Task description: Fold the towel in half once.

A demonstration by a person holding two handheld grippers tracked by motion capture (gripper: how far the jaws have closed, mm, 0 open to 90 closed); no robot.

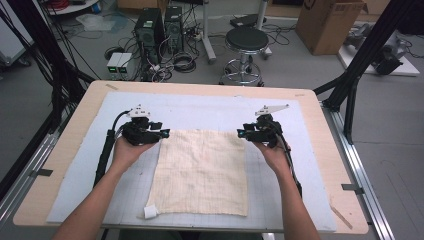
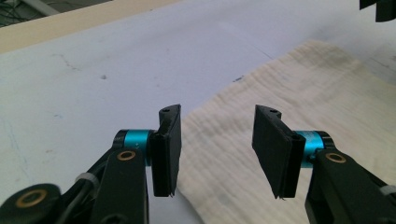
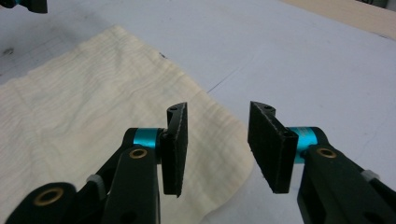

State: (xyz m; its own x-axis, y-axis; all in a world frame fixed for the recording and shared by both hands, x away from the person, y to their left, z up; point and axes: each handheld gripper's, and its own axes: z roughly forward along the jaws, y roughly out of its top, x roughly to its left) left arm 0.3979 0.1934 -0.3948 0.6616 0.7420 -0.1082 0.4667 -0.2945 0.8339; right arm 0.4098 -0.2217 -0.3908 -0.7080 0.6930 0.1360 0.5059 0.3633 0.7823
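Fingers of both grippers straddle cloth (image 1: 202, 170) far corners, mat (image 1: 210, 107) bare beyond.

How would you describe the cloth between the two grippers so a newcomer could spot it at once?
On the wooden table lies a pale blue mat. At its middle lies the cream cloth, square and flat, marked out by its crinkled weave and a small white tag at its near left corner.

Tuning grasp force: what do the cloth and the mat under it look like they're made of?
Cloth: cream woven fabric, likely cotton gauze; crinkled ribbed weave, matte, limp edges. Mat: pale blue-grey sheet, smooth and matte, faint grid lines and scuffs; probably vinyl or rubber, hard to tell.
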